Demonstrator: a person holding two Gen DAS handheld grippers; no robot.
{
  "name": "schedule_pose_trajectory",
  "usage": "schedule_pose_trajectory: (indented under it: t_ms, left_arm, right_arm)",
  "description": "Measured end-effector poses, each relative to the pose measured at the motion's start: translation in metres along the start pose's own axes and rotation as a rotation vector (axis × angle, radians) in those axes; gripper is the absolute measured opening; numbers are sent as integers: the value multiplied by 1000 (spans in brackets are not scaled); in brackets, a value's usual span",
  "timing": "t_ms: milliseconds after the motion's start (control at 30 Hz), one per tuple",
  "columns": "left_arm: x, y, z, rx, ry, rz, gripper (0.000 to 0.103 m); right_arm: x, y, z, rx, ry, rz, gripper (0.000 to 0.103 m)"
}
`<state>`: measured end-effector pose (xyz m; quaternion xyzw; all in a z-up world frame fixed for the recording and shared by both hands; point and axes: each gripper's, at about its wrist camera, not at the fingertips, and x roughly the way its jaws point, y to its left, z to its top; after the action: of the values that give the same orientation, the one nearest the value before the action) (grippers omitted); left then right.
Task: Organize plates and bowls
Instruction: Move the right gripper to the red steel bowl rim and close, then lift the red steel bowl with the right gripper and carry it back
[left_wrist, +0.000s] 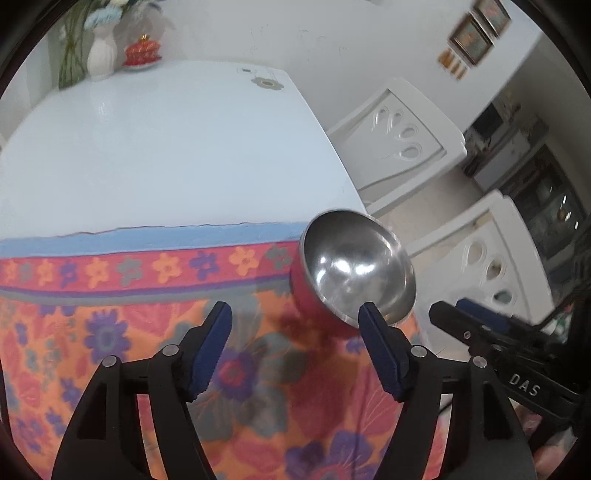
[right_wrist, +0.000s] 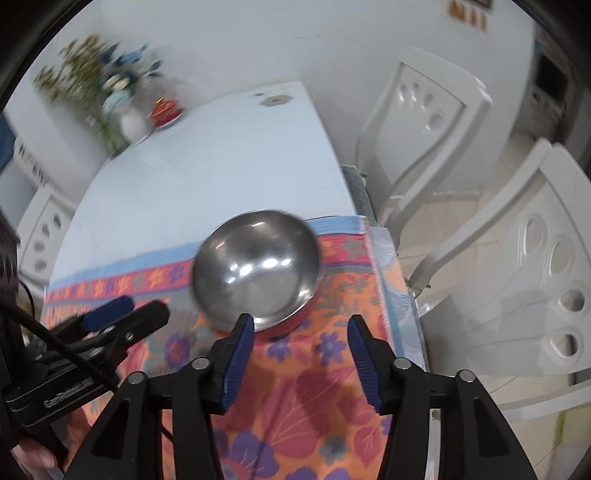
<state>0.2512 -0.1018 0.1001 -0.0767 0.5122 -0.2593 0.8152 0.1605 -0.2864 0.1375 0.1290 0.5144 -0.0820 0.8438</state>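
A steel bowl (left_wrist: 356, 266) with a reddish outside stands upright on the floral cloth (left_wrist: 147, 332), near the table's right corner. In the left wrist view my left gripper (left_wrist: 295, 314) is open, and its right fingertip overlaps the bowl's near rim. Nothing lies between its pads. The right gripper (left_wrist: 465, 317) shows side-on at the right. In the right wrist view the bowl (right_wrist: 256, 266) lies just ahead of my right gripper (right_wrist: 300, 321), which is open with only cloth (right_wrist: 314, 387) between its fingers. Its left fingertip is at the bowl's near rim. The left gripper (right_wrist: 125, 310) reaches in from the left.
The white table (left_wrist: 166, 147) runs away beyond the cloth. At its far end stand a white vase of flowers (left_wrist: 101, 55) and a red lidded dish (left_wrist: 142, 51). White chairs (left_wrist: 402, 136) (right_wrist: 517, 277) stand close along the table's right side.
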Motion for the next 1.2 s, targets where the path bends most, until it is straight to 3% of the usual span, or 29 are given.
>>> schedule_pose_trajectory:
  t_ms: [233,300,433,533,667,800,1200]
  left_arm:
    - [37,-5,16,-22,28,-39,63]
    - [47,-4,18,-30,50,-53,49]
    - [64,3,20,-66,86,-58,45]
    - [72,7,19,-82,106,-83,33]
    - [81,9,16,-88,122,-102,21]
    - [83,6,15,-66,114,-98,19]
    - [67,1,12,-8,100,-69,18]
  right_arm:
    - [45,-24,15,123,82,122,54]
    - [56,-26,16,143,102,128,54]
    - [74,-28,17,172,136,159,54]
    - [82,-25,19,161,136,175,53]
    - [90,-19,19,129,140,164,39]
    - [94,-14,15,97,136,154,29]
    - [78,-1,15,6,86,134,28]
